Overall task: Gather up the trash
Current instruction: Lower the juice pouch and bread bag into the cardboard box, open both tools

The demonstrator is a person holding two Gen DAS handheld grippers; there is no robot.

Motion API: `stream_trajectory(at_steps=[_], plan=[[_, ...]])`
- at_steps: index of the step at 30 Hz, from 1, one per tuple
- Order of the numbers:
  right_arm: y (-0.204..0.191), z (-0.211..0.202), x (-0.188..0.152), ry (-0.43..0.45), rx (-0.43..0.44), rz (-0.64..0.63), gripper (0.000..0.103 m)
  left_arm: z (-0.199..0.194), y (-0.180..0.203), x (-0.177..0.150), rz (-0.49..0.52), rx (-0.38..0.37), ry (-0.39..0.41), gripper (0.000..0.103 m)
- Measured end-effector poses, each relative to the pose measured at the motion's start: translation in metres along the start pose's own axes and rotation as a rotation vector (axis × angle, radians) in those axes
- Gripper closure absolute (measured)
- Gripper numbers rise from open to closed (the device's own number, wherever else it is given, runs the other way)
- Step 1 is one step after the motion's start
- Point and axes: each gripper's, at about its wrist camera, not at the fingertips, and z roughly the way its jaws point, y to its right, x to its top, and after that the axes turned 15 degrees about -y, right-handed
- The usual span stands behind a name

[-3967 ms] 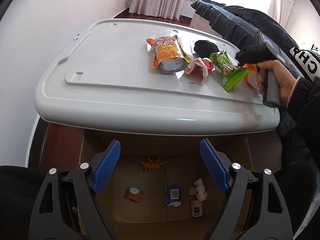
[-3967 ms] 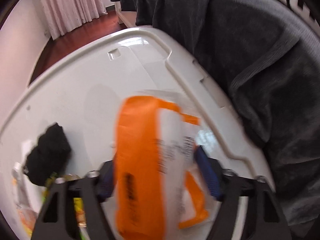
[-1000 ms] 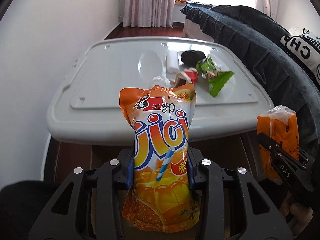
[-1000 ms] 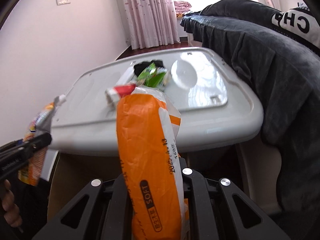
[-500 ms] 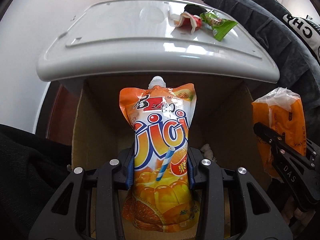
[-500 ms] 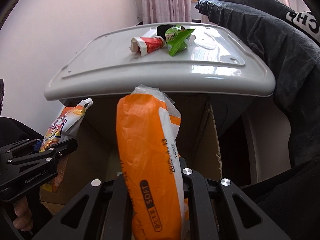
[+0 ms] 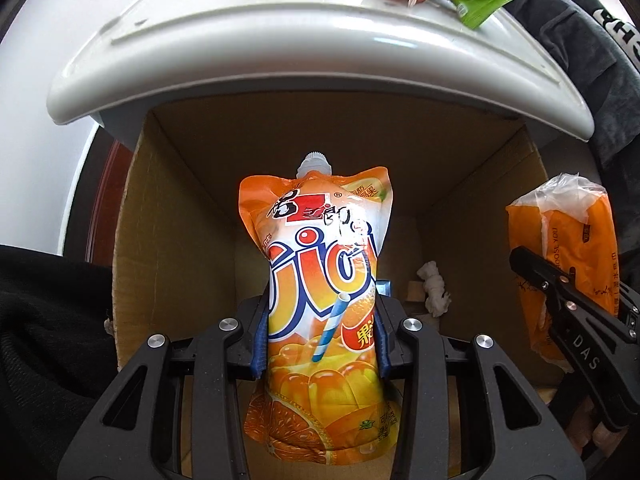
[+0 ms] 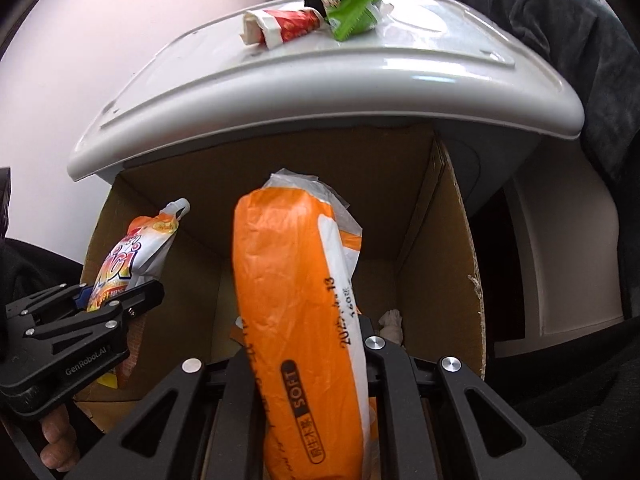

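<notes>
The left gripper (image 7: 320,336) clamps the juice pouch (image 7: 320,308) and the right gripper (image 8: 308,360) clamps the tissue pack (image 8: 300,300); both hang above the cardboard box (image 7: 192,184), positioned for dropping.

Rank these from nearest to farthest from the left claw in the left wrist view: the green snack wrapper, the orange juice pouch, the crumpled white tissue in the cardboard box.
1. Orange juice pouch: clamped in the left claw.
2. Crumpled white tissue: down in the cardboard box, to the right.
3. Green snack wrapper: on the white plastic lid, top right.
</notes>
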Motion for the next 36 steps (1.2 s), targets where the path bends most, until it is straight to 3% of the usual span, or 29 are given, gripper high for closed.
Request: stream_trajectory(at_steps=[11, 13, 14, 15, 16, 17, 36], plan=[[0.000, 0.003, 0.004, -0.012, 0.011, 0.009, 0.092, 0.000, 0.001, 0.000, -0.001, 0.010, -0.014, 0.065], [0.002, 0.002, 0.004, -0.017, 0.011, 0.011, 0.084, -0.001, 0.001, -0.001, 0.001, 0.006, -0.012, 0.062], [0.003, 0.001, 0.005, -0.016, 0.006, 0.015, 0.079, -0.002, 0.002, -0.001, 0.000, 0.007, -0.011, 0.052], [0.003, 0.000, 0.005, -0.010, 0.005, 0.019, 0.063, -0.001, 0.002, 0.000, -0.002, 0.013, -0.015, 0.041], [0.004, -0.003, 0.005, 0.005, 0.001, 0.026, 0.052, -0.001, 0.002, 0.000, -0.009, 0.031, -0.014, 0.022], [0.004, -0.005, 0.005, 0.016, -0.001, 0.031, 0.050, -0.002, 0.000, 0.000, -0.016, 0.040, -0.006, 0.020], [0.024, -0.025, 0.003, 0.076, 0.033, 0.126, 0.043, -0.008, -0.005, -0.009, -0.064, 0.025, 0.024, 0.020]])
